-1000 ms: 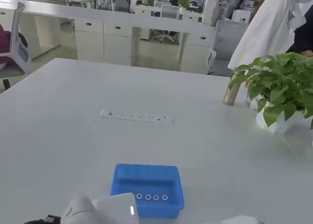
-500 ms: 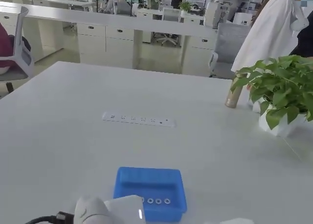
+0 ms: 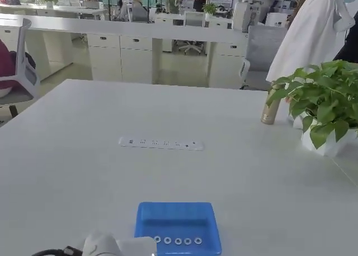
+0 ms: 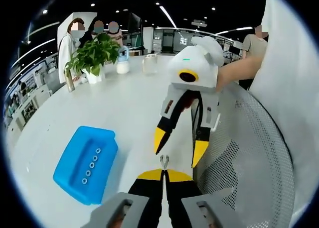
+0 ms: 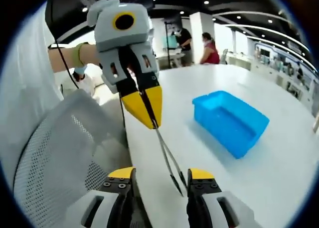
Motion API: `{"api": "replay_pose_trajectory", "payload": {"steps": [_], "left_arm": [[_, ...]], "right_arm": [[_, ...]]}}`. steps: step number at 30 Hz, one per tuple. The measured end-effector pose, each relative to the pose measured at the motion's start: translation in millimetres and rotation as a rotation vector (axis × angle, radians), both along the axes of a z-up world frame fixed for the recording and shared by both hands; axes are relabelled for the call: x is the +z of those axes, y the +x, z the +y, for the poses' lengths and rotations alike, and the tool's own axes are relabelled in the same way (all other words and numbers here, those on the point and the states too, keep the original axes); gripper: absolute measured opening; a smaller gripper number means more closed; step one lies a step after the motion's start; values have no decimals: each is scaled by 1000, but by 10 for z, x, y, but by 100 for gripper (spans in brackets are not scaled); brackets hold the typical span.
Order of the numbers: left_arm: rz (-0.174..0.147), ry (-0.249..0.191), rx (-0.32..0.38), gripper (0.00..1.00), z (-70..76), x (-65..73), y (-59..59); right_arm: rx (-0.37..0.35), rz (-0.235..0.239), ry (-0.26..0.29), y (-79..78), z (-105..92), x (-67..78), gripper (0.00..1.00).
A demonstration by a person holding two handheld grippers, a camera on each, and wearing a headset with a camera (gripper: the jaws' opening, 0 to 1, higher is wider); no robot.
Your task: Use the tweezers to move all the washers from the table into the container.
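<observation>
So the left claw (image 5: 144,107) is pinched tight on a pair of thin metal tweezers (image 5: 167,156). The yellow tips are pressed together around the upper end, and the points hang out in front, off the near edge of the white bench (image 3: 84,155). The right claw (image 5: 160,175) is spread wide and isn't gripping anything. In the right gripper view the tweezer points sit in the gap between its jaws, closer to one of them, and I can't tell if they actually touch.

The blue rectangular plastic container (image 3: 179,214) sits close to the near edge of the bench, roughly central. Five small silver ring washers (image 3: 178,241) are lined up in a row inside it, along the wall nearest the person. The left gripper view shows the same five.

A flat white power strip (image 3: 161,144) lies mid-bench, well beyond the container. Over by the right edge there's a leafy green plant in a white pot (image 3: 324,105), with a tan metal bottle (image 3: 269,108) just beside it. A grey mesh chair (image 4: 249,163) is right up against the near edge, next to both claws.
</observation>
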State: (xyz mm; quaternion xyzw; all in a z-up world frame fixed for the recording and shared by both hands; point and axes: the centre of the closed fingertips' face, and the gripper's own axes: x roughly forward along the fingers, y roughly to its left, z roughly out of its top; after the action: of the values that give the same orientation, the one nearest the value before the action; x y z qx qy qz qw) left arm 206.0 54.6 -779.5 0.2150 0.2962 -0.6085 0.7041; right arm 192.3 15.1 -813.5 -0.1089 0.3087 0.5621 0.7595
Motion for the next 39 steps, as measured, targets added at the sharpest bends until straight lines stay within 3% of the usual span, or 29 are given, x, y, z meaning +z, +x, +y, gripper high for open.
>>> {"api": "replay_pose_trajectory", "payload": {"steps": [4, 7, 10, 13, 15, 16, 18, 21, 23, 27, 30, 34, 39], "left_arm": [[13, 29, -9, 0, 52, -74, 32], [42, 44, 16, 0, 75, -141, 60], [65, 81, 55, 0, 118, -270, 84], [49, 142, 62, 0, 192, -389, 85], [93, 110, 93, 0, 165, -405, 49], [115, 100, 105, 0, 158, -412, 29], [118, 125, 113, 0, 196, -471, 20], [106, 222, 104, 0, 299, -599, -11], [107, 240, 100, 0, 298, -629, -27], [142, 275, 109, 0, 310, -706, -44], [145, 339, 105, 0, 355, -774, -46], [160, 381, 94, 0, 370, -818, -60], [202, 417, 95, 0, 380, -831, -75]], "right_arm": [[-155, -29, 57, 125, -225, 216, 45], [-294, -99, 118, 286, -422, 492, 51], [-360, -154, 106, 372, -583, 603, 52], [-410, -171, 82, 427, -687, 619, 52], [-449, -174, 60, 472, -746, 592, 52], [-462, -178, 60, 488, -756, 589, 52], [-481, -179, 60, 508, -762, 583, 52], [-522, -180, 76, 530, -745, 607, 49], [-528, -179, 91, 528, -709, 625, 49], [-538, -183, 103, 519, -670, 638, 49], [-534, -175, 119, 473, -618, 646, 49], [-525, -184, 92, 423, -619, 624, 49], [-544, -189, 101, 399, -655, 663, 48]]}}
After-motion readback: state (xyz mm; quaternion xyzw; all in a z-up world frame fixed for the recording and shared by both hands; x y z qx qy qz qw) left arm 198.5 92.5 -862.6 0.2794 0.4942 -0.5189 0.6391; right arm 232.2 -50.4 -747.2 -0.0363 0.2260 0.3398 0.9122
